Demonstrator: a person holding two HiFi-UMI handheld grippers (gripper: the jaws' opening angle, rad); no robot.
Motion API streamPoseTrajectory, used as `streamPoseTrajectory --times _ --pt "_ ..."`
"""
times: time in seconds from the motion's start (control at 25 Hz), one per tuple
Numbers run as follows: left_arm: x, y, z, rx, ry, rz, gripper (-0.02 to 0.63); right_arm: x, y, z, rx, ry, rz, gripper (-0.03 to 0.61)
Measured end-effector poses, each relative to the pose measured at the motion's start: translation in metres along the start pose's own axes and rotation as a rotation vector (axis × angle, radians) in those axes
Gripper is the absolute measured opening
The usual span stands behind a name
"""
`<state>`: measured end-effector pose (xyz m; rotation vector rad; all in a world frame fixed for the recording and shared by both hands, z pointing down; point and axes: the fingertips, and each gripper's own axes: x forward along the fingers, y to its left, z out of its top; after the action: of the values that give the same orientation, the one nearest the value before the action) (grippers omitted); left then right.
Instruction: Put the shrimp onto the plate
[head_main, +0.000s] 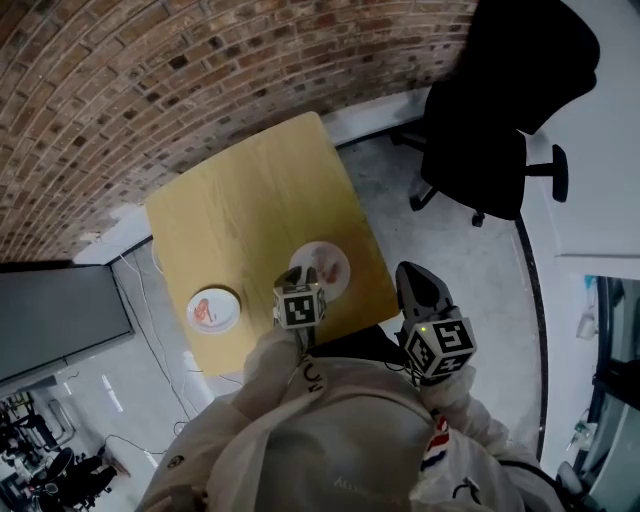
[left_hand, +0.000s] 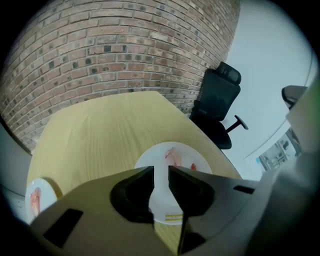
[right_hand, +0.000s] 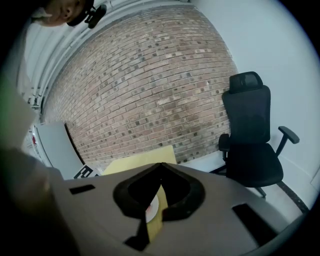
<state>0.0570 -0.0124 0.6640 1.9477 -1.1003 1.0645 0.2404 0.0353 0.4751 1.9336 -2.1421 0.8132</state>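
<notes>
On the wooden table (head_main: 240, 215) stand two white plates. The plate near the front right edge (head_main: 340, 262) carries a pale pink shrimp (head_main: 326, 270); from the left gripper view this plate (left_hand: 150, 159) holds the shrimp (left_hand: 172, 156) and a small red piece (left_hand: 193, 166). The other plate (head_main: 226, 316), front left, holds a reddish shrimp (head_main: 205, 312). My left gripper (head_main: 293, 277) hovers over the near rim of the right plate, its jaws (left_hand: 160, 170) parted with nothing between them. My right gripper (head_main: 408, 275) hangs off the table's right side, its jaws (right_hand: 160, 165) meeting at the tips, empty.
A black office chair (head_main: 490, 130) stands on the grey floor right of the table. A brick wall (head_main: 150, 70) runs behind the table. A dark panel (head_main: 60, 310) leans at the left. The person's pale sleeves fill the bottom of the head view.
</notes>
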Motion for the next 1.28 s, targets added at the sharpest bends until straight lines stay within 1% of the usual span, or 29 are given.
streamPoseTrajectory --times 0.12,0.6,0.96,1.12,1.28 --pt "-0.01 0.019 -0.002 -0.025 -0.032 0.033 0.081 0.008 0.015 -0.001 -0.01 0.008 0.037 0.025" --pt "-0.052 0.105 -0.032 -0.181 -0.077 0.142 0.082 0.047 0.103 -0.002 -0.094 0.051 0.205 0.025" --pt "-0.079 0.159 -0.056 -0.275 -0.095 0.209 0.081 0.071 0.163 -0.008 -0.147 0.085 0.309 0.025" --pt "-0.089 0.184 -0.07 -0.329 -0.105 0.229 0.083 0.08 0.19 -0.01 -0.163 0.103 0.35 0.025" --pt "-0.101 0.214 -0.081 -0.352 -0.107 0.276 0.09 0.091 0.214 -0.016 -0.18 0.12 0.385 0.025"
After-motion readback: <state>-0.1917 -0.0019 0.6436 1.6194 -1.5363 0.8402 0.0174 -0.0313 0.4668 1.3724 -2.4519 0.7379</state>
